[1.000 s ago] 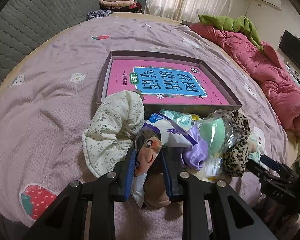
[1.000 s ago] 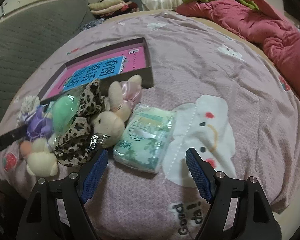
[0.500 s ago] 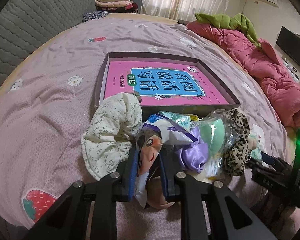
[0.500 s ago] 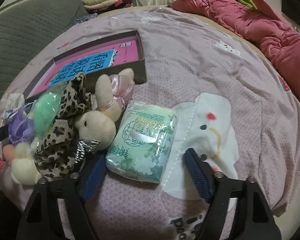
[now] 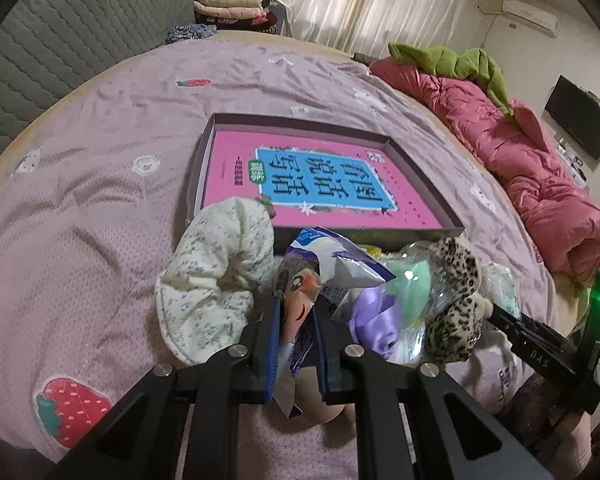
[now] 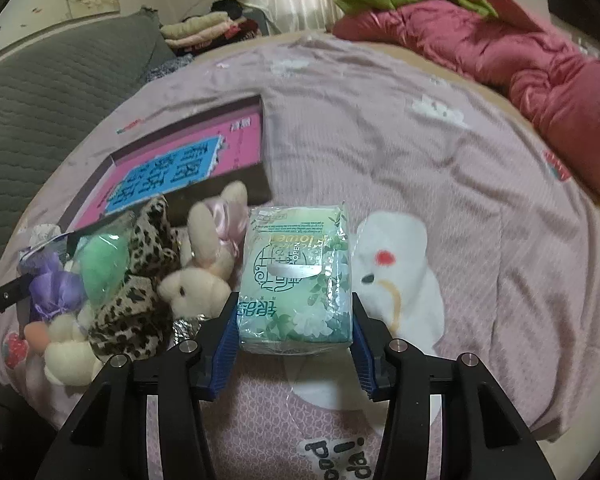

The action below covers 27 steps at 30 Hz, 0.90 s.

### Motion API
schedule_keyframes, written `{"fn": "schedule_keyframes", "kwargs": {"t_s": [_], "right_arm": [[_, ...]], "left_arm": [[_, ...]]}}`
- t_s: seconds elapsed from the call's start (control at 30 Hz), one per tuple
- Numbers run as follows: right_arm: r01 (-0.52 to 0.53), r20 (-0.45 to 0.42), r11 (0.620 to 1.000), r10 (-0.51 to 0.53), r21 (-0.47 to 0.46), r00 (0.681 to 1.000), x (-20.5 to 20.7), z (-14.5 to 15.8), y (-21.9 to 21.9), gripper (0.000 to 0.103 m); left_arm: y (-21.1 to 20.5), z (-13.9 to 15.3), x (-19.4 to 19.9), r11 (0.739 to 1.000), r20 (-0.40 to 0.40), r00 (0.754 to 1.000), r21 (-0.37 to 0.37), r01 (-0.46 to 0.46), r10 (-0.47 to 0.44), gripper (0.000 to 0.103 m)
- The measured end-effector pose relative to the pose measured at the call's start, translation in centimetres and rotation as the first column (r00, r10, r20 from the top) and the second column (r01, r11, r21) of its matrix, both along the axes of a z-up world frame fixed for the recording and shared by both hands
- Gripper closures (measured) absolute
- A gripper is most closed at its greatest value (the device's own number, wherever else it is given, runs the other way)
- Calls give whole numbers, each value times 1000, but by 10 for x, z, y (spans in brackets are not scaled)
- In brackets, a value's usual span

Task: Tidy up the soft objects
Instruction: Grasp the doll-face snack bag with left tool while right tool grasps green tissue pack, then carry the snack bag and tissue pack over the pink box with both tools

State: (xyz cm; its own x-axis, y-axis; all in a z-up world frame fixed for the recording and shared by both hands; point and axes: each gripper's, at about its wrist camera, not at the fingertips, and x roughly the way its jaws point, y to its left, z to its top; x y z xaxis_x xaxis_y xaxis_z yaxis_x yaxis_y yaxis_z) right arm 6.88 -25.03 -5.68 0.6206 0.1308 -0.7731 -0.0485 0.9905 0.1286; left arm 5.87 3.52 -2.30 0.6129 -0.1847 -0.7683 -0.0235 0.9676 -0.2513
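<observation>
L gripper (image 5: 296, 320) has its blue pads nearly together, pinching a small doll w/ a painted cartoon face (image 5: 298, 296); a blue-and-white plastic packet (image 5: 332, 256) lies against the doll's head and a strip of wrapper hangs down between the pads. The doll sits at the near end of a pile of soft items on a pink-lilac bedspread (image 5: 100, 200).

R gripper (image 6: 292, 320) is about half open, one pad on each side of a green tissue pack (image 6: 296, 276); both pads look to be touching the pack's sides, but how firm the grip is can't be told. The pack rests on the bedspread just beside a white bear print (image 6: 396, 272).

L view only: a cream floral padded item (image 5: 216, 280) curled left of the doll, touching the box's near corner. Also a purple satin piece (image 5: 368, 320), a mint-green item in clear wrap (image 5: 408, 284) and a leopard-print item (image 5: 456, 292), packed together right of the doll. The R gripper's black body shows at the right edge w/ a green light.

R view only: a beige plush bunny (image 6: 200, 276) between the leopard item and the tissue pack, and a pale plush toy (image 6: 68, 352) at the pile's near-left end.

Container: a shallow dark box (image 5: 216, 120) behind the pile, open on top. Inside lies a pink book w/ a blue title panel (image 5: 320, 176), flat, filling most of the floor. No soft item is inside the box.

Far side: a red quilt (image 5: 520, 152) w/ green fabric (image 5: 452, 60) on top.
</observation>
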Motion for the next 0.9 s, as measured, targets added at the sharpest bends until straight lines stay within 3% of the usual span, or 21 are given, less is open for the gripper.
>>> {"fn": "schedule_keyframes", "kwargs": {"t_s": [0.4, 0.9], "right_arm": [[-11, 80, 999, 15, -53, 997, -5, 15, 7, 52], [-72, 145, 997, 76, -28, 987, -2, 33, 26, 52]], "left_arm": [[2, 13, -1, 999, 54, 998, -42, -12, 15, 88], [-1, 29, -3, 997, 96, 994, -64, -38, 44, 88]]}}
